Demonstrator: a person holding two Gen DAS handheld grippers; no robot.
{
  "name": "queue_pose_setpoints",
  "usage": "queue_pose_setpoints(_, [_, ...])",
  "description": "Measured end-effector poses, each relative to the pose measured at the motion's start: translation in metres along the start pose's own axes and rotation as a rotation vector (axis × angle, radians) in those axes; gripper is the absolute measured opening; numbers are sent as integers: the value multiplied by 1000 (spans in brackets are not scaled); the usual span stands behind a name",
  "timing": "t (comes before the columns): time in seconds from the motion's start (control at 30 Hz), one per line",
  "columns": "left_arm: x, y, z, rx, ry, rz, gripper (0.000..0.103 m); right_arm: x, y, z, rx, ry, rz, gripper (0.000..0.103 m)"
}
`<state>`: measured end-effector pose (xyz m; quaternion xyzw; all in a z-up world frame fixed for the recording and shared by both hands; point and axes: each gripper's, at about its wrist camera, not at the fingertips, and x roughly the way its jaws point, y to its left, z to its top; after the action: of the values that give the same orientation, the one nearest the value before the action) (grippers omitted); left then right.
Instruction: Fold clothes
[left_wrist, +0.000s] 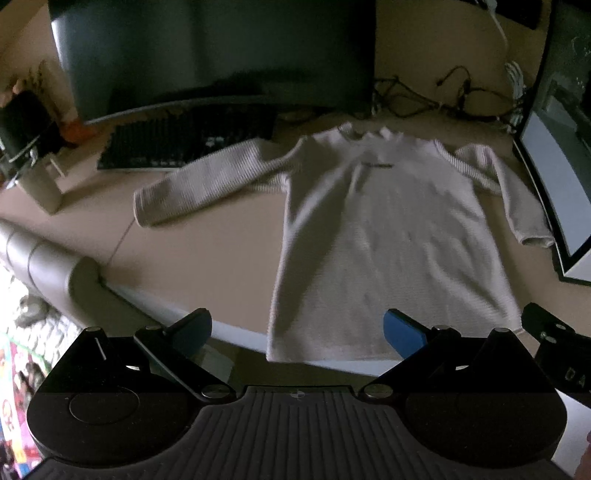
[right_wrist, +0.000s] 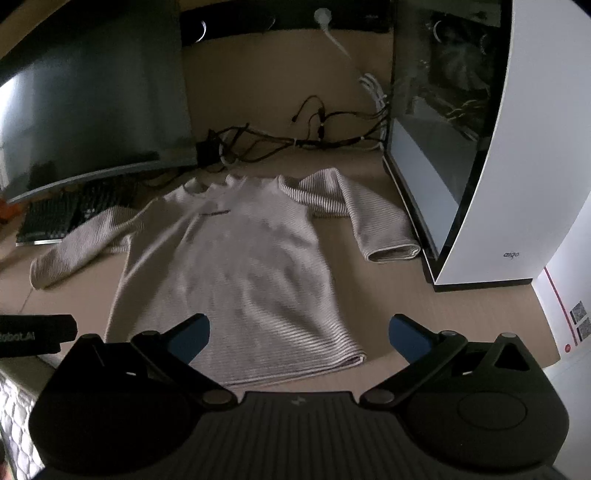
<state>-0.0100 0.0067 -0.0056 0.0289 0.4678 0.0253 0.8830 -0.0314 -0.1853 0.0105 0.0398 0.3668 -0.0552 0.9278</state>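
A pale striped long-sleeved sweater (left_wrist: 384, 229) lies flat on the tan desk, collar far, hem at the near edge. Its left sleeve (left_wrist: 207, 181) stretches out to the left; its right sleeve (left_wrist: 517, 199) bends down beside the PC case. It also shows in the right wrist view (right_wrist: 240, 273). My left gripper (left_wrist: 297, 330) is open and empty, just above the hem's left part. My right gripper (right_wrist: 299, 334) is open and empty, over the hem's right corner (right_wrist: 354, 358).
A dark curved monitor (left_wrist: 207, 55) and a keyboard (left_wrist: 177, 144) stand behind the left sleeve. A white glass-sided PC case (right_wrist: 491, 155) stands at the right, close to the right sleeve. Cables (right_wrist: 295, 140) lie at the back. The desk's front edge (left_wrist: 184, 314) is near.
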Motion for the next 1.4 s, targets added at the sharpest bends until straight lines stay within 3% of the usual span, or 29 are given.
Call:
queue_pose_setpoints(0.2, [-1,12,-22,-35,57,1,102,-2,-1,-12,-18,27,60,103])
queue_pose_setpoints(0.4, [-4,27,-41,-59,104,-18,102,-2,2,-29,10,80,44,103])
queue_pose_setpoints(0.63, [-26,50,-57,50,54,-79,102,-39,24,-59,63,44,-94,103])
queue_pose_setpoints(0.73, [-38,60,-66,88,10,-99,102,-65,40,-72,93,19,-114,103])
queue_pose_setpoints(0.87, [-55,72,-79,111,-25,-138,102,-93,61,-89,62,-16,-230,103])
queue_pose_setpoints(1.07, [-65,77,-105,65,-114,-122,102,-123,53,-103,50,-105,-149,103])
queue_pose_setpoints(1.13, [-66,70,-114,23,-104,-85,102,-122,46,-104,59,-104,-132,103])
queue_pose_setpoints(1.27, [-65,63,-129,19,-65,-125,102,-121,31,-107,77,-100,-99,103])
queue_pose_setpoints(1.4, [-66,58,-136,3,-79,-65,102,-119,16,-110,94,-97,-66,103])
